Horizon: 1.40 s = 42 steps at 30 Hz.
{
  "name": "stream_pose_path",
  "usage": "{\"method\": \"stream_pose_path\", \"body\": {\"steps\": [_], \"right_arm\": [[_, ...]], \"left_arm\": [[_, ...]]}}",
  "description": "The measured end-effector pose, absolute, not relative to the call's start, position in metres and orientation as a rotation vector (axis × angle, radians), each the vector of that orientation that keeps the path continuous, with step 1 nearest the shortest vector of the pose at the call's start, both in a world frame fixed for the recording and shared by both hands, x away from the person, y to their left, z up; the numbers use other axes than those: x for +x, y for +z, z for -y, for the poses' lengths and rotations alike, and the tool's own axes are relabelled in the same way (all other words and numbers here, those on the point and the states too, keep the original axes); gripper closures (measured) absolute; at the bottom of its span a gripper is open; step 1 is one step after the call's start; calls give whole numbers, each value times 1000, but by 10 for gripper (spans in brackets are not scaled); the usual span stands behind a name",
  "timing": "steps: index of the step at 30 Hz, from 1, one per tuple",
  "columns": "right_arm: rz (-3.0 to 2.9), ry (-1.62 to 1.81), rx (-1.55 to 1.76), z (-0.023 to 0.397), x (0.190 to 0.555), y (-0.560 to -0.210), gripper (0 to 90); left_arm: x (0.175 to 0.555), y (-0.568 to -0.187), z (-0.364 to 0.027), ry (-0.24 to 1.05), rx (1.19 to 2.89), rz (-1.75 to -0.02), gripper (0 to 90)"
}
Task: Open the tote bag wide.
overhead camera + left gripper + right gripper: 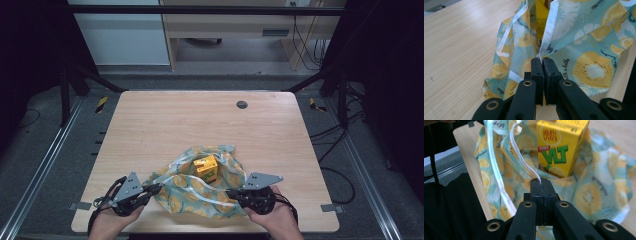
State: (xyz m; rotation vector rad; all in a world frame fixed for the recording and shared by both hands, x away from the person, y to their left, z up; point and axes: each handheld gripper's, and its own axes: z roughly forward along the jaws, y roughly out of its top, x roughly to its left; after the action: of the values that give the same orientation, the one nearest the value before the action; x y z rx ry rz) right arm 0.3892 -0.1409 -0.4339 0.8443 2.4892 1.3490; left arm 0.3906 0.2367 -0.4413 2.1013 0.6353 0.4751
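A soft, thin fabric bag (200,187) printed with yellow lemon slices on pale teal and edged with white tape lies crumpled near the person's edge of the light wooden table (165,125), stretched between the two grippers. A yellow cardboard drink carton (206,168) stands upright on the cloth, just beyond both sets of fingertips and roughly midway between them.

The left gripper (541,60) has its jaws pressed together on the bag's white-taped rim, which rises straight out from between the pads. The right gripper (540,180) is likewise clamped tight, pinching a narrow white ribbon strip of the bag that curls up and away from its tips toward the carton.

The cloth looks light, limp and somewhat slick, so it will likely sag and slide unless held by the doubled tape edge, where the fingers already bite. The carton seems light but stiff, and could topple if the fabric under it is tugged unevenly.
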Motion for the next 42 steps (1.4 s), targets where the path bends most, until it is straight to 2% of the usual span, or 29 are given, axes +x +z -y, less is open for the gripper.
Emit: {"method": "stream_pose_path", "body": {"steps": [14,19,20,21,28,33,37,42], "right_arm": [[-2575,1256,917,134,401,-466,899],[-2559,1253,885,134,400,-463,784],[-2549,1257,881,135,400,-461,748],[-2529,1265,872,137,399,-455,662],[-2477,1302,855,144,398,-434,486],[-2428,1282,862,148,402,-426,434],[-2361,1258,928,148,420,-427,385],[-2345,1213,951,142,436,-431,373]], "left_arm": [[402,-461,-246,499,2196,-724,871],[399,-460,-247,492,2175,-708,759],[399,-458,-247,495,2164,-701,723],[397,-454,-248,493,2136,-692,651],[392,-438,-246,465,2076,-651,507],[384,-422,-242,437,2034,-597,467],[385,-414,-234,420,2013,-581,368],[393,-422,-219,394,2045,-611,290]]}}
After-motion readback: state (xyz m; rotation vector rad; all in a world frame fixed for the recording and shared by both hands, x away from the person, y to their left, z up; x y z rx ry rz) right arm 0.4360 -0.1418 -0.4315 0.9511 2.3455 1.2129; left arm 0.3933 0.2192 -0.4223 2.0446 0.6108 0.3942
